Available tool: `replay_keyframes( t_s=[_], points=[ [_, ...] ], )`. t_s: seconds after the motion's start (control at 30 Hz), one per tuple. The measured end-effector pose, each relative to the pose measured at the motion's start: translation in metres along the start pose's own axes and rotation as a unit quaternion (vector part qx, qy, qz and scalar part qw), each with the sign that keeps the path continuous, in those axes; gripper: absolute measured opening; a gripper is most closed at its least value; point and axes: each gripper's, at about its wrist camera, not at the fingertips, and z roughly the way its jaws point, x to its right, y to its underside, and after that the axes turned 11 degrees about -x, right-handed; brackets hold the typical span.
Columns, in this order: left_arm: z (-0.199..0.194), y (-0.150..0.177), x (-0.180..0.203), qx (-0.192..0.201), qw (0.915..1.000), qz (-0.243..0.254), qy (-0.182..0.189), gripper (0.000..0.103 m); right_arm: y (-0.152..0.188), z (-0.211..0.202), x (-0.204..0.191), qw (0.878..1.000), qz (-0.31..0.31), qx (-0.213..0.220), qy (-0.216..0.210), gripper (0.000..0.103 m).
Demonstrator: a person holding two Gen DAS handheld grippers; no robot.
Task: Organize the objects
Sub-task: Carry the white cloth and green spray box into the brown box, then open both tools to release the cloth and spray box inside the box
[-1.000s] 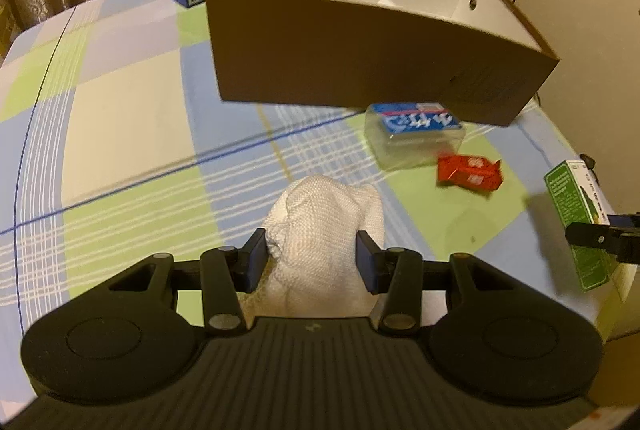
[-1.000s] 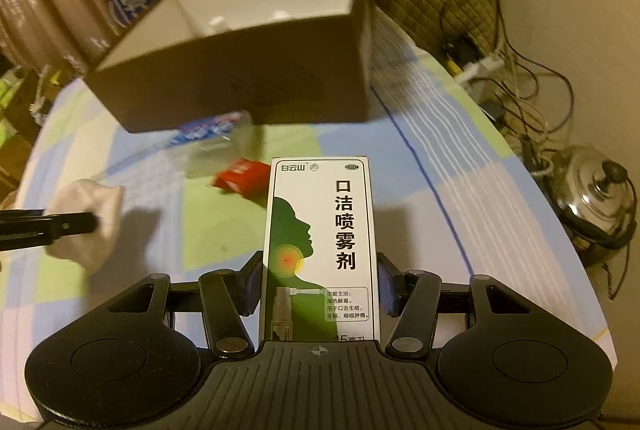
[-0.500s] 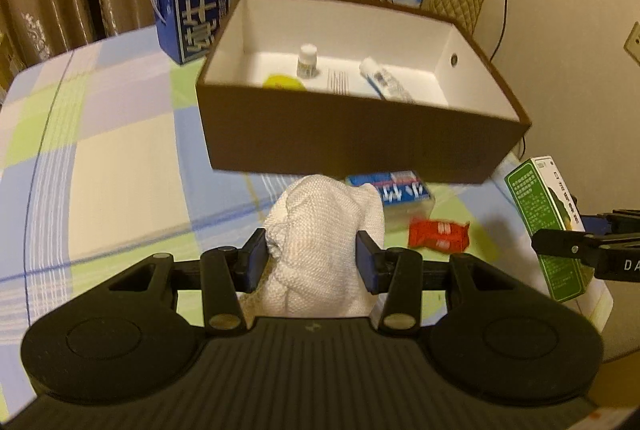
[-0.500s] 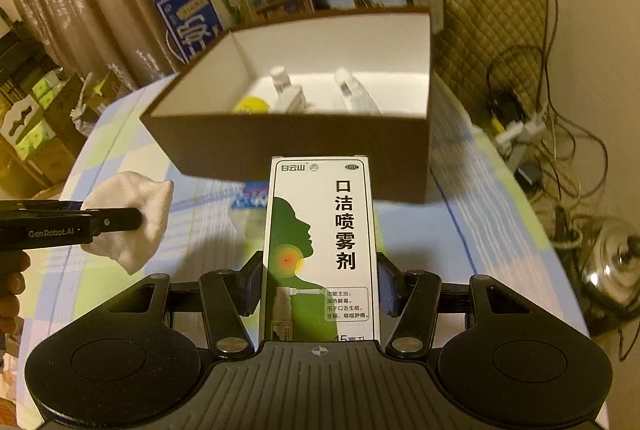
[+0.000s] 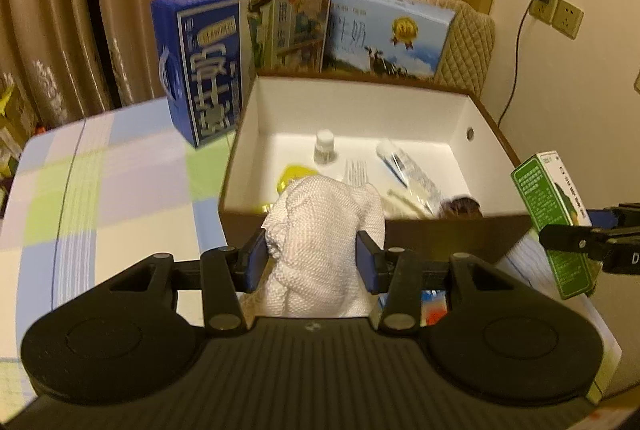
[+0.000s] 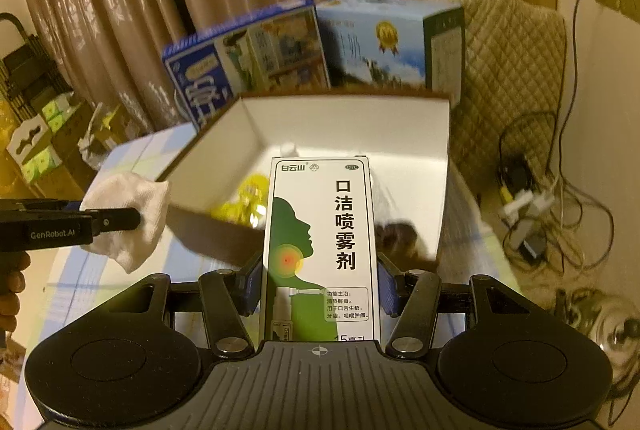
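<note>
Brown outside and white inside, the box (image 5: pixel 360 110) holds a small bottle (image 5: pixel 324 147), a yellow item (image 5: pixel 294 175) and a tube (image 5: pixel 404 166). Left claw (image 5: pixel 310 257) grips a white cloth (image 5: pixel 324 242) at its near rim; right claw (image 6: pixel 318 288) clamps a spray carton (image 6: pixel 320 242) beside the box, above the checked counter (image 5: pixel 100 198).

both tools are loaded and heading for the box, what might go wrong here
Both carried items are near the brown box's front wall; the white cloth hanging from the left tool could snag on the rim. The spray carton in the right tool may land on the small bottle or tube inside.
</note>
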Motion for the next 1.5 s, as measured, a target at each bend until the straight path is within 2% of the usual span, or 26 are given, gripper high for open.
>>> replay_keyframes(
  t_s=[0.27,0.53,0.67,0.93,1.27,1.5],
  points=[
    [0.016,-0.043,0.001,0.016,0.9997,0.011,-0.015,0.041,-0.054,0.011,0.011,1.000,-0.005,0.024,0.011,0.052],
    [0.043,-0.073,0.000,0.006,0.9997,0.010,-0.020,0.041,-0.084,0.044,0.022,0.999,-0.015,0.008,0.036,0.052],
    [0.062,-0.085,-0.001,-0.009,0.9998,0.005,-0.014,0.041,-0.093,0.069,0.028,0.998,-0.021,-0.012,0.051,0.052],
    [0.105,-0.104,-0.001,-0.042,0.9986,0.014,-0.028,0.041,-0.113,0.127,0.050,0.994,-0.023,-0.057,0.089,0.052],
    [0.143,-0.117,-0.002,-0.068,0.9970,0.019,-0.033,0.041,-0.133,0.168,0.063,0.988,-0.056,-0.081,0.120,0.052],
    [0.159,-0.121,0.001,-0.077,0.9962,0.025,-0.035,0.041,-0.138,0.184,0.065,0.984,-0.073,-0.082,0.140,0.052]
  ],
)
